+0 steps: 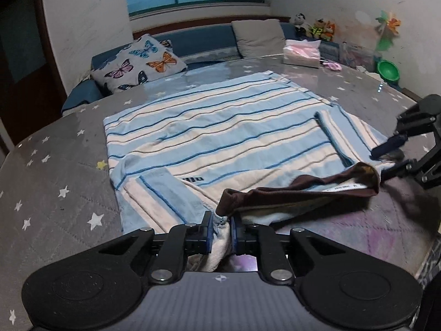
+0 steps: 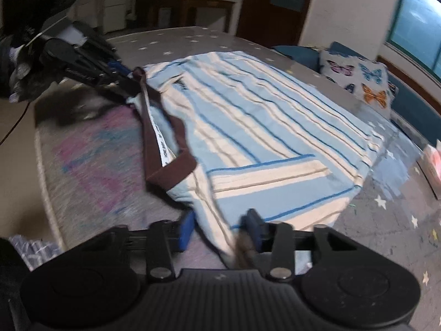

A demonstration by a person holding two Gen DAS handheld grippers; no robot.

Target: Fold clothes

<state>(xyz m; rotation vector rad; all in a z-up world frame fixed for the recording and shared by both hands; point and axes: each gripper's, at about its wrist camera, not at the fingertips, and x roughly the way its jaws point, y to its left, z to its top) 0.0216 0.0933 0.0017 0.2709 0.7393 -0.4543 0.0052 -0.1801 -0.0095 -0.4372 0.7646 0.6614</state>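
Observation:
A blue, cream and brown striped shirt (image 1: 215, 127) lies flat on a grey star-patterned table (image 1: 55, 182), both sleeves folded in. Its brown collar (image 1: 300, 190) lies at the near edge. My left gripper (image 1: 220, 227) is shut on the shirt's shoulder by the collar. In the right wrist view the shirt (image 2: 261, 127) spreads ahead, and the left gripper (image 2: 118, 74) shows at the far end of the collar (image 2: 148, 127). My right gripper (image 2: 219, 227) is open, with the other shoulder's cloth lying between its jaws. It also shows in the left wrist view (image 1: 391, 151).
A butterfly pillow (image 1: 137, 63) and a grey cushion (image 1: 259, 37) lie on a blue sofa behind the table. A tissue box (image 1: 301, 52), a green bowl (image 1: 388, 71) and toys sit at the far right. A pink-purple mat (image 2: 93, 160) covers the near table edge.

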